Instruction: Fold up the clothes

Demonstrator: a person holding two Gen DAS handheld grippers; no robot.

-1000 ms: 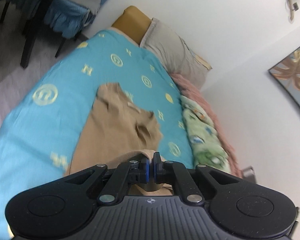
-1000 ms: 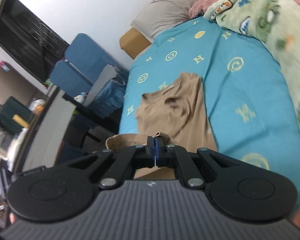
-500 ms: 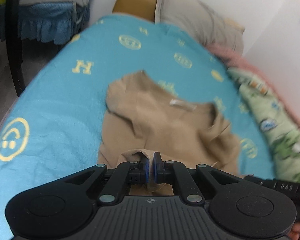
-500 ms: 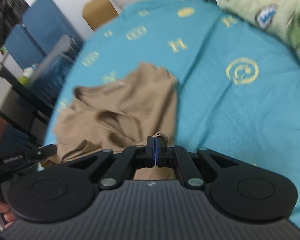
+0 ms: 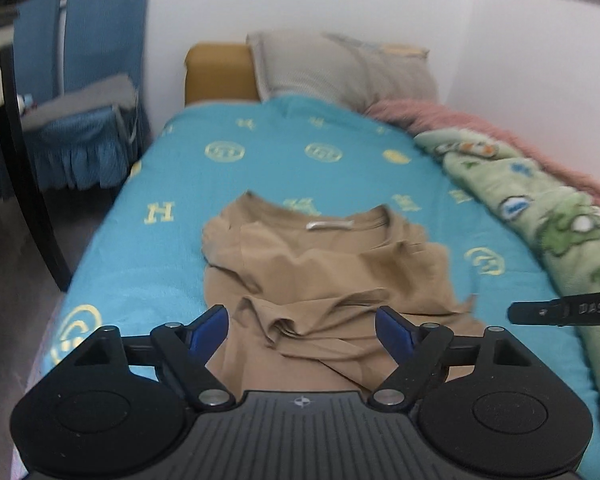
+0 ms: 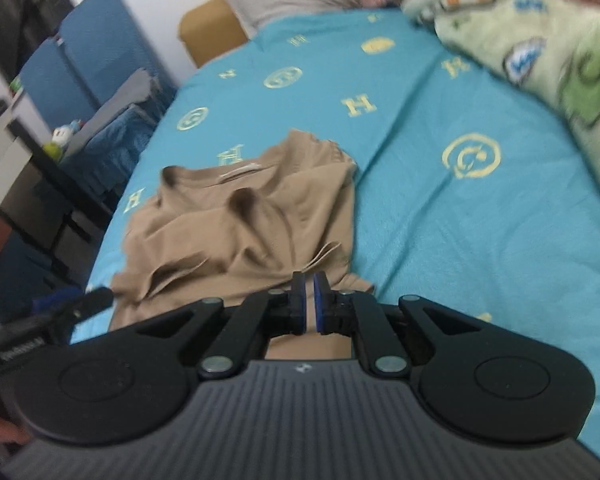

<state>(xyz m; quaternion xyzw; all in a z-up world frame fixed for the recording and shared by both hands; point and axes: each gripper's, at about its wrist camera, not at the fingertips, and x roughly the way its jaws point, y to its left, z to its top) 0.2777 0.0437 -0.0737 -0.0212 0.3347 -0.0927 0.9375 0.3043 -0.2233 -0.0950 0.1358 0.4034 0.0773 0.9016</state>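
Hovering with jaws spread wide and empty, the left gripper (image 5: 302,330) sits above the tan shirt (image 5: 324,276). The right gripper (image 6: 310,306) has jaws nearly closed, a narrow gap showing, gripping nothing visible. The shirt lies rumpled on the turquoise bed (image 5: 300,160).

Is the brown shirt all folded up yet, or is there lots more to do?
Not yet. Done: the tan shirt lies on the blue bedsheet, its bottom edge brought up over the middle in a bunched first fold. In hand: the left gripper has its jaws wide open and holds nothing; the right gripper has its jaws almost shut over the hem. Left: smoothing wrinkles, tucking the sleeves, folding again.
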